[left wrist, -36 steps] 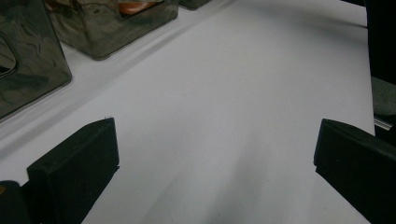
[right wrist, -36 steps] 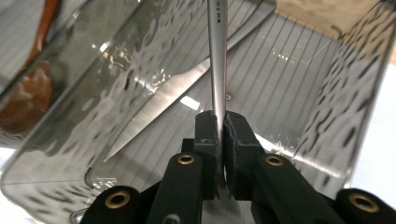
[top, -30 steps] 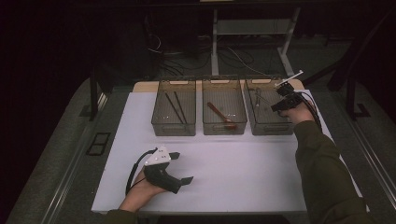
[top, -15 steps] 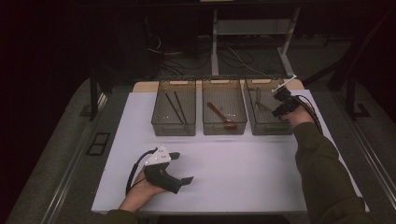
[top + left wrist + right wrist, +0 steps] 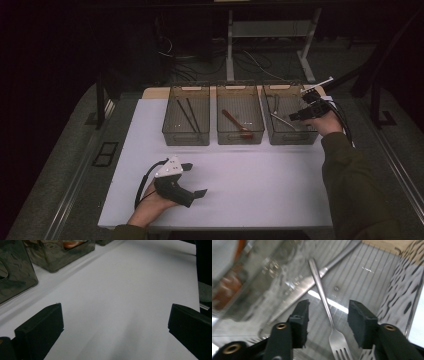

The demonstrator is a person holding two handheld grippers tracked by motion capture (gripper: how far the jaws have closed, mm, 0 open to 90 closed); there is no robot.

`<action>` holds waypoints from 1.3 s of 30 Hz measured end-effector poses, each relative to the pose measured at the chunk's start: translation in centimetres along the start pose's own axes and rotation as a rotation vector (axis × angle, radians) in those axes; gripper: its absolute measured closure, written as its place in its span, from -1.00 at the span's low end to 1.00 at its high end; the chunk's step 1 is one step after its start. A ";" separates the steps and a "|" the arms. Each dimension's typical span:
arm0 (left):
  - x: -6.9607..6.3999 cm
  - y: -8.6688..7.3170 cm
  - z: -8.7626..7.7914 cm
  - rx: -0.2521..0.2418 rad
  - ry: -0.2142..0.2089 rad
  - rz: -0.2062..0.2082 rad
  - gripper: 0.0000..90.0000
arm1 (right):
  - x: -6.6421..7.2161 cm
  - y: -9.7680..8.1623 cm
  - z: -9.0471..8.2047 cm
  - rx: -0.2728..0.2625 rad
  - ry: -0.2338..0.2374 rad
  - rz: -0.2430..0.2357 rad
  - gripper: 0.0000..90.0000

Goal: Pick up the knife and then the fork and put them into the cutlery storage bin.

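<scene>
Fork (image 5: 329,317) lies on the floor of the right-hand bin (image 5: 280,137), tines toward the right gripper (image 5: 328,315), its handle crossing a knife (image 5: 297,293). That gripper's jaws have just been opening and now stand apart either side of the fork, not pressing it. Beside the right-hand bin sits the middle bin (image 5: 240,137). Well short of the bins, the left gripper (image 5: 195,192) rests on the table (image 5: 260,180), jaws wide and empty.

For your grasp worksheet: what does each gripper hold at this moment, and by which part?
Nothing. The right gripper has just been opening over the fork lying in the bin; its pads stand clear. The left gripper is open and bare.
</scene>
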State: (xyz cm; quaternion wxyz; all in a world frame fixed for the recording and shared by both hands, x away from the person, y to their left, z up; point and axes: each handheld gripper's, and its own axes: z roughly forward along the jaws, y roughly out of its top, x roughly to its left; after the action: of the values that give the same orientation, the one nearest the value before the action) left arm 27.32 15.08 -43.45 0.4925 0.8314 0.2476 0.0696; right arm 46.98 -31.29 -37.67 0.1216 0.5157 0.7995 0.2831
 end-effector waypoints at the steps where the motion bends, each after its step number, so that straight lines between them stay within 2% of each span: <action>1: 0.0 0.0 0.0 0.002 0.000 0.003 -1.00 | -0.1 -0.1 -0.3 -0.020 0.019 -0.001 0.04; 3: 0.0 0.0 0.0 0.002 0.002 0.001 -1.00 | -0.3 -0.4 -0.8 -0.056 0.054 0.005 -0.02; 7: 0.1 0.0 0.0 0.002 0.005 -0.002 -1.00 | -0.2 -0.8 -1.8 -0.101 0.083 0.005 -0.12; 13: 0.3 0.0 0.1 0.006 0.007 0.005 -1.00 | 0.1 -1.5 -2.7 -0.140 0.053 -0.013 -0.25; 15: 0.5 0.1 0.0 0.003 0.012 0.006 -1.00 | 0.1 -1.8 -2.9 -0.153 0.076 -0.009 -0.28; 20: 0.7 0.1 -0.2 -0.001 0.016 0.006 -1.00 | 0.7 -2.7 -3.5 -0.193 0.080 -0.009 -0.37; 24: 0.8 0.1 -0.1 -0.004 0.014 0.003 -1.00 | 1.1 -3.4 -4.1 -0.227 0.109 -0.024 -0.38; 35: 0.8 0.1 -0.2 -0.007 0.013 -0.001 -1.00 | 3.4 -5.9 -5.5 -0.294 0.166 -0.070 -0.44; 39: 0.8 0.1 -0.3 -0.008 0.010 0.001 -1.00 | 4.5 -7.1 -5.5 -0.308 0.189 -0.084 -0.54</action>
State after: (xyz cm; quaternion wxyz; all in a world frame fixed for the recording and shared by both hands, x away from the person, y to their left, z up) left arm 27.94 15.63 -43.34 0.4947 0.8291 0.2495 0.0748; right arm 36.94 -31.29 -36.84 0.1351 0.4284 0.7753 0.4439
